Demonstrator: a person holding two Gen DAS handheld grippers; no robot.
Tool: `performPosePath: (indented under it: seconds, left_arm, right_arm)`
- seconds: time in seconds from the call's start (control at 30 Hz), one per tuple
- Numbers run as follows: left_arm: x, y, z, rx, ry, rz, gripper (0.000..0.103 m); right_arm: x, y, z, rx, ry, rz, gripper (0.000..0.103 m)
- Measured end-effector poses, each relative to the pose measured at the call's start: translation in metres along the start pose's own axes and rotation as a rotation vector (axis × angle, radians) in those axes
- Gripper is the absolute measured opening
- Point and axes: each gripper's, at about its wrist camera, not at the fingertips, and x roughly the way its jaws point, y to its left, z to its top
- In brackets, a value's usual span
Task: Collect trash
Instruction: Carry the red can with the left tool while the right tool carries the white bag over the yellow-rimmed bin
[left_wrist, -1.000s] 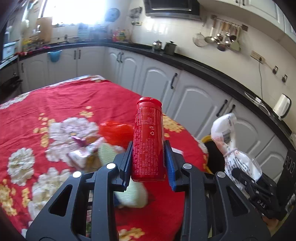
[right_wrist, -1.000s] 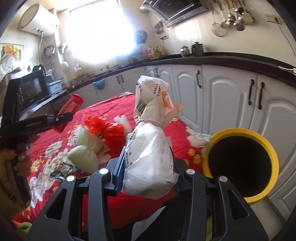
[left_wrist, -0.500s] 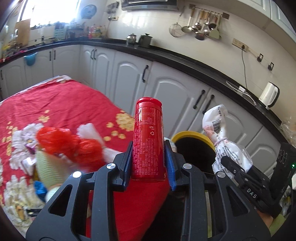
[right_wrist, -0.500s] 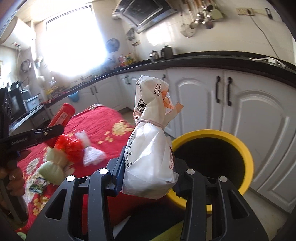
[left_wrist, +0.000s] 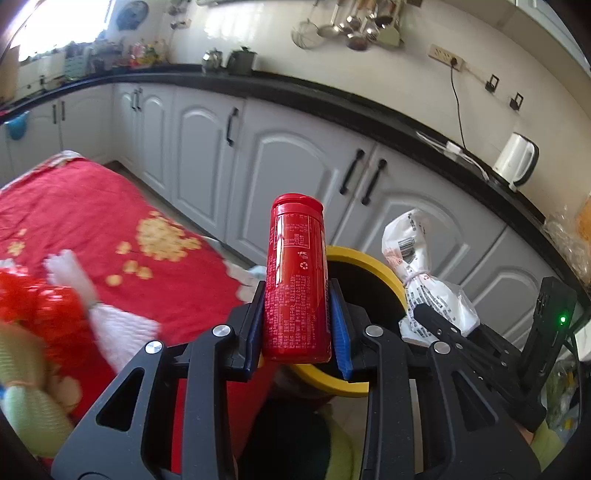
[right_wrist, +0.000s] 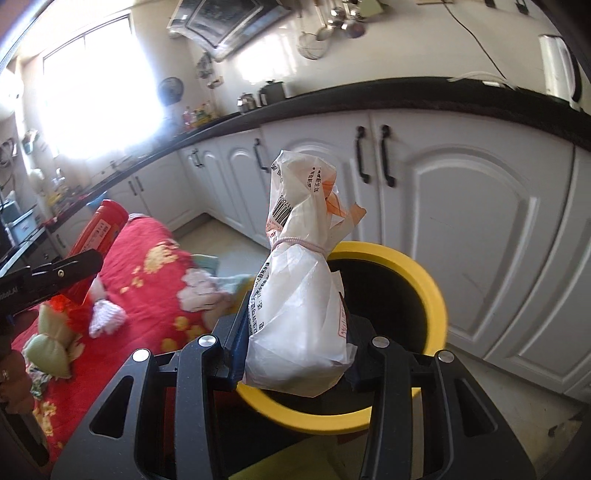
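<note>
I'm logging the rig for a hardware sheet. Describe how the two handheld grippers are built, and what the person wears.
Both the left gripper and the right gripper are matte black frames with triangular cut-outs, silver round bolts and blue ribbed pads lining the jaws. Seen from the left camera, the right gripper's body carries white lettering and a black box with a green light. A yellow-green sleeve shows at the wrist.

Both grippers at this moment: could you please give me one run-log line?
left gripper: shut on red can | right gripper: shut on tied white bag | yellow-rimmed bin: ahead, open
</note>
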Motion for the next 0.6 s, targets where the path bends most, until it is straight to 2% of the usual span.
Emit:
performPosePath:
  seconds: [0.27,0.43,0.6]
  left_arm:
    - [0.058,-0.025,-0.001,0.018,0.088,-0.055,0.025]
    - [0.092,-0.035,-0.002,0.019,0.152,-0.067,0.025]
    - [0.111,-0.037,-0.002,0.013,0.179,-0.063,0.025]
  right_arm:
    - [0.022,-0.026,-0.008,0.02,0.046,-0.01,0.039]
    - [0.037,-0.035,-0.017,0.029,0.092,-0.012,0.039]
    - [0.044,-0.043,-0.024,0.052,0.106,-0.019,0.042]
